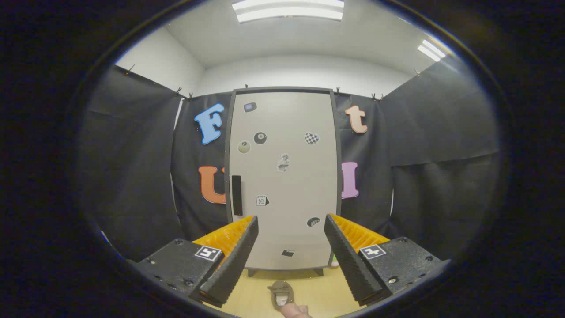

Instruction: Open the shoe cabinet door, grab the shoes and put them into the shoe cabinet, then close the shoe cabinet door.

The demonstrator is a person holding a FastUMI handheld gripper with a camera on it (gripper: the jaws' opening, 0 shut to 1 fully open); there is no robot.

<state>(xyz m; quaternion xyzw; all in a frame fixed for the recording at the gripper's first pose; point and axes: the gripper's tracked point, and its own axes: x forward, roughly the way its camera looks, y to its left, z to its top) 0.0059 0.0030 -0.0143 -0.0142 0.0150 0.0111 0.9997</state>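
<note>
Tall pale-grey shoe cabinet with dark frame, door closed, standing beyond the fingers, black vertical handle at its left edge, brown shoe on the wooden floor between the fingers, gripper released, fingers spread, holding nothing.

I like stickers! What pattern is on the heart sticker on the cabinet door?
Black-and-white checks, on the heart sticker, seen best in the gripper view.

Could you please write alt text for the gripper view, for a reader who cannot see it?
The open gripper faces a closed shoe cabinet door dotted with stickers, a dark handle on its left edge. A shoe lies on the wooden floor between the fingers.
</note>
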